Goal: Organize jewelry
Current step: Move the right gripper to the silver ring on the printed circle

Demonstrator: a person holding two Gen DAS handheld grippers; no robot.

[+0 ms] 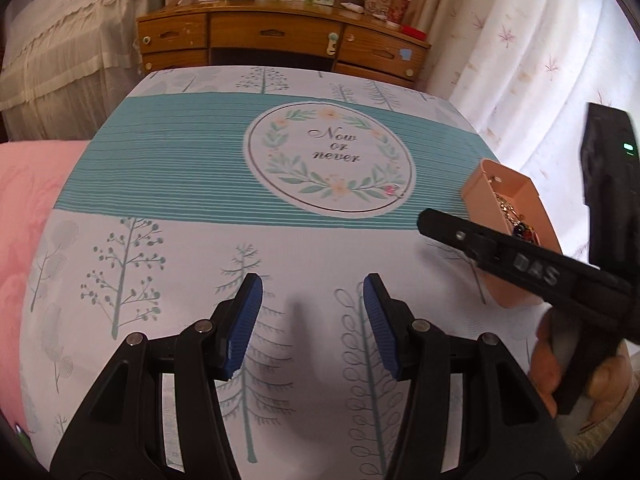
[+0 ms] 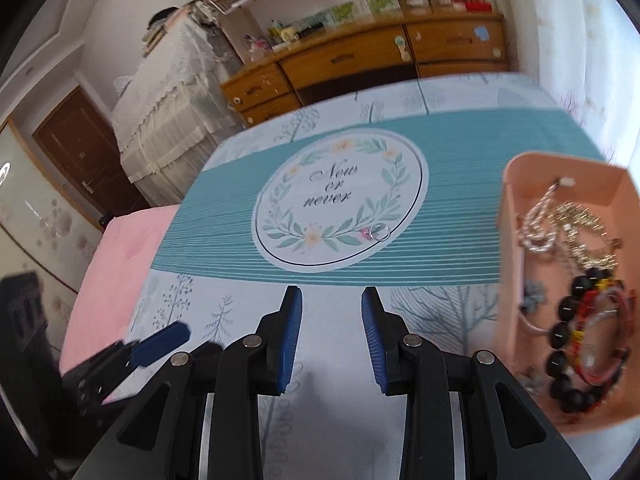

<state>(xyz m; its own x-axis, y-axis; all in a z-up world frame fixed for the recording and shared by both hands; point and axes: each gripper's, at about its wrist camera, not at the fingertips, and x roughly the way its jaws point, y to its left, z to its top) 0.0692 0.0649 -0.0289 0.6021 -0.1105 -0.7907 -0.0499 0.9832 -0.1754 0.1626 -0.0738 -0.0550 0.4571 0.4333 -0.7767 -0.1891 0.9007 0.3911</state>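
A small silver ring with a pink stone (image 2: 378, 233) lies on the round "Now or never" print of the table cover; it also shows in the left wrist view (image 1: 393, 191). A pink open box (image 2: 516, 248) at the right holds chains, a black bead bracelet (image 2: 564, 344) and red cords; the box also shows in the left wrist view (image 1: 478, 194). My right gripper (image 2: 331, 340) is open and empty, above the cover, short of the ring. My left gripper (image 1: 312, 328) is open and empty over the near cover. The right gripper's black body (image 1: 520, 260) crosses in front of the box.
The table cover (image 1: 160, 184) has a teal band and tree prints. A pink cushion (image 1: 24, 216) lies left of the table. A wooden dresser (image 1: 280, 40) with clutter stands behind it. White curtains (image 1: 540, 60) hang at the right.
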